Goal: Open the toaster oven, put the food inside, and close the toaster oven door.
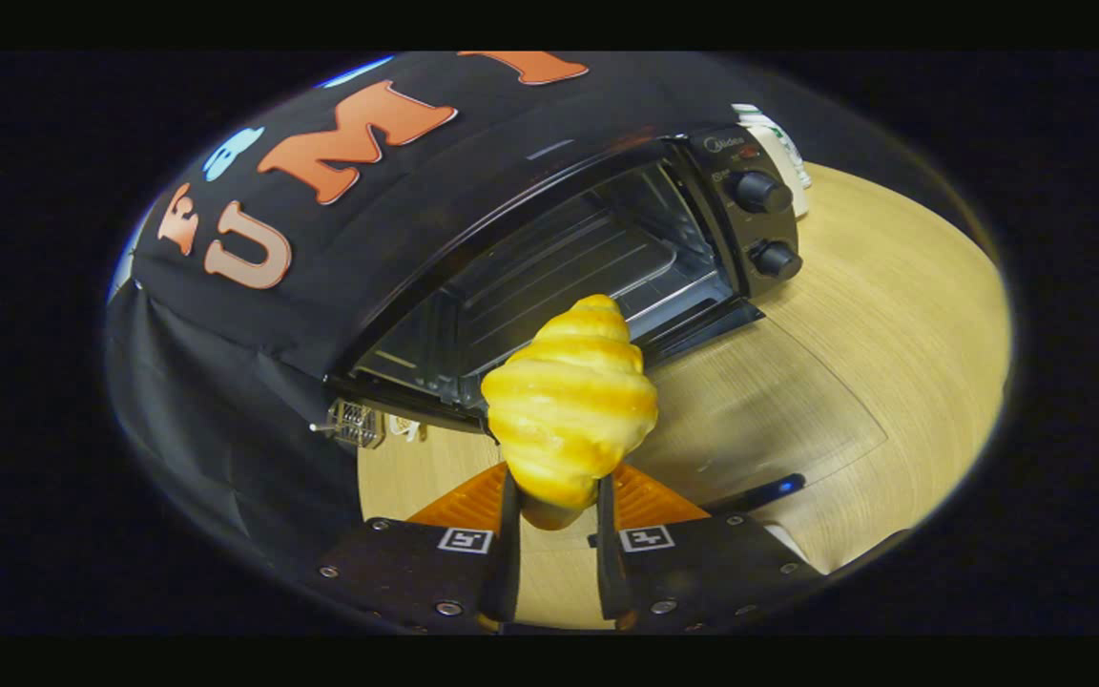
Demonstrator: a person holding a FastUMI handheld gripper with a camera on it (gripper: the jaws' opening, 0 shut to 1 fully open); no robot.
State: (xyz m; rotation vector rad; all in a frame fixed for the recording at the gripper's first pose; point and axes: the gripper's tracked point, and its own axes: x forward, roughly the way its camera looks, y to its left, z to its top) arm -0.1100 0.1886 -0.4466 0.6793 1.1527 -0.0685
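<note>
The toaster oven (559, 258) stands beyond the fingers with its door down and cavity open. The croissant (569, 410), clamped at its lower end by the gripper (554, 515), points its long axis toward that opening.

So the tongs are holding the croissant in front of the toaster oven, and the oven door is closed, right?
Not quite. In the gripper view the tongs do hold the croissant in front of the toaster oven, but the oven door is open, folded down onto the table.
</note>
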